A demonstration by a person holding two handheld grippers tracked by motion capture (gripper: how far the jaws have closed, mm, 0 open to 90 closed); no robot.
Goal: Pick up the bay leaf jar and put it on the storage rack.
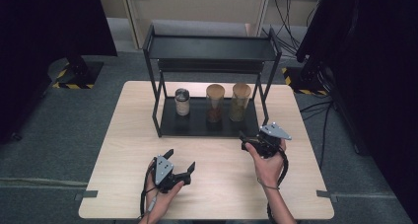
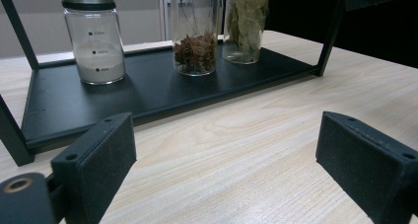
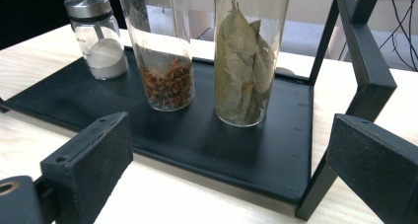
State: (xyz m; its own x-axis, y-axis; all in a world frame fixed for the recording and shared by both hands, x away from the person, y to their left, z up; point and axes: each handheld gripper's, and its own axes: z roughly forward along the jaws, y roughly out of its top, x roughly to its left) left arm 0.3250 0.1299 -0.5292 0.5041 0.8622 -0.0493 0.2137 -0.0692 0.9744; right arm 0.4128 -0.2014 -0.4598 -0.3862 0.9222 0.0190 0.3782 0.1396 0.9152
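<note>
- Nearest to our right tongs (image 1: 245, 139) stood the bay-leaf jar (image 3: 251, 61), a tall clear glass with a pale wooden lid, upright at the right end of the rack's bottom tray (image 3: 207, 145).
- Beside it, in the middle of the tray, we saw the jar of reddish-brown spice (image 3: 162, 61), also tall and wooden-lidded, close to the bay-leaf jar but not touching it.
- At the left end stood the short shaker (image 3: 97, 36) with a metal cap, holding white powder in its lower part, well apart from the other two.
- All three stood in one row on the black tray, under the rack's upper shelf (image 1: 212, 49).
- Our right tongs were spread wide and held nothing; they hovered at the tray's front right corner, beside the rack's right front post (image 3: 367, 51), and pointed at the jars.
- Our left tongs (image 1: 181, 160) were likewise wide apart and empty, held low over the bare desk (image 1: 217, 184), in front of the rack and near the desk's front edge.
- In the left gripper view the tongs faced the tray's front lip across open wood, with the shaker on the left.
- Beyond the desk lay grey floor (image 1: 49, 135), with cables (image 1: 288, 17) running to a wall socket behind the rack.
</note>
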